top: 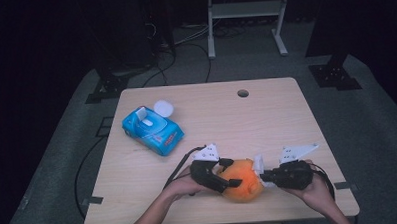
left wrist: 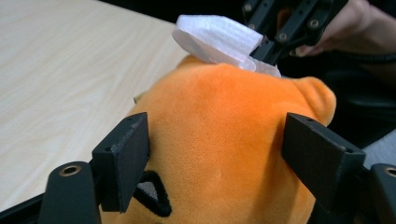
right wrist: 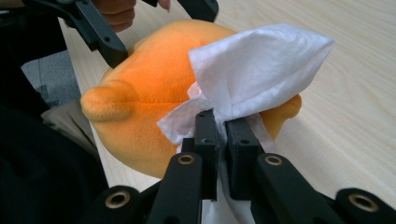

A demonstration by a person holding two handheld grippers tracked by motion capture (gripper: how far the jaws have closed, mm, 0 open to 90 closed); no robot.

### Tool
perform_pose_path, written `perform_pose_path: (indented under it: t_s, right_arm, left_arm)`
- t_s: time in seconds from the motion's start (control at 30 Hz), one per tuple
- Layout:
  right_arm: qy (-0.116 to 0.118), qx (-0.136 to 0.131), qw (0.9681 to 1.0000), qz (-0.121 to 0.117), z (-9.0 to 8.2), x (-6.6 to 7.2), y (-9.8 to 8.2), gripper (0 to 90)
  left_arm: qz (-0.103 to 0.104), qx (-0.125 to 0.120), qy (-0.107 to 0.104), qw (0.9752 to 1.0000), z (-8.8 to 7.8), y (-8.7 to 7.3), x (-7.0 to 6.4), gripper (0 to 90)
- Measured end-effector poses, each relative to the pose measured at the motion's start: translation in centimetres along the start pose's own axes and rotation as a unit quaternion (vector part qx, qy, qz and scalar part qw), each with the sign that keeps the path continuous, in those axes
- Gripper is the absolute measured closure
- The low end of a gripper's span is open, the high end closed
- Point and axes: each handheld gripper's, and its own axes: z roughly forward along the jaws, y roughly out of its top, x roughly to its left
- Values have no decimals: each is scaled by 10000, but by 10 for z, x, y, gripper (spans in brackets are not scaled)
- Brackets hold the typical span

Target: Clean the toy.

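The orange plush toy [top: 245,184] lies on the wooden table [top: 267,119] near its front edge, between the two hand-held grippers. The left gripper [top: 223,175] is held by the person's left hand [top: 181,186] and straddles the toy: in the left gripper view its jaws stand wide, one on each flank of the toy [left wrist: 219,140], and the left pad presses into the plush beside a black stitched mark. The far pad sits against the toy's other side, so the toy is clamped across its width. The right gripper [top: 265,175], held by the right hand [top: 316,188], has its jaws together on a folded white wipe [right wrist: 261,70]; in the right gripper view the pads pinch the gathered lower end of the wipe, and its free end fans out above them and rests against the top of the toy [right wrist: 154,84]. The left gripper view shows the same wipe [left wrist: 217,39] lying on the crest of the toy, touching it. A blue pack of wipes [top: 152,128] with its white lid flipped open sits well apart, toward the table's far left.
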Motion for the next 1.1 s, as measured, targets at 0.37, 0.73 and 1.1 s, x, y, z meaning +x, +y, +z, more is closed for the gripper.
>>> perform_pose_path:
  t_s: [0.37, 0.73, 1.1]
  right_arm:
    - [17, -314, 9994, 156, -4, -8, 1, 837]
    - [-100, -822, 9960, 342, 32, -33, 40, 841]
    - [-819, -514, 9935, 592, 13, -61, 9, 836]
  left_arm:
    - [441, 95, 555, 9974, -9, 16, -17, 637]
    - [697, 304, 1638, 9836, -34, 23, 3, 620]
    - [264, 1, 1294, 9912, -24, 0, -5, 531]
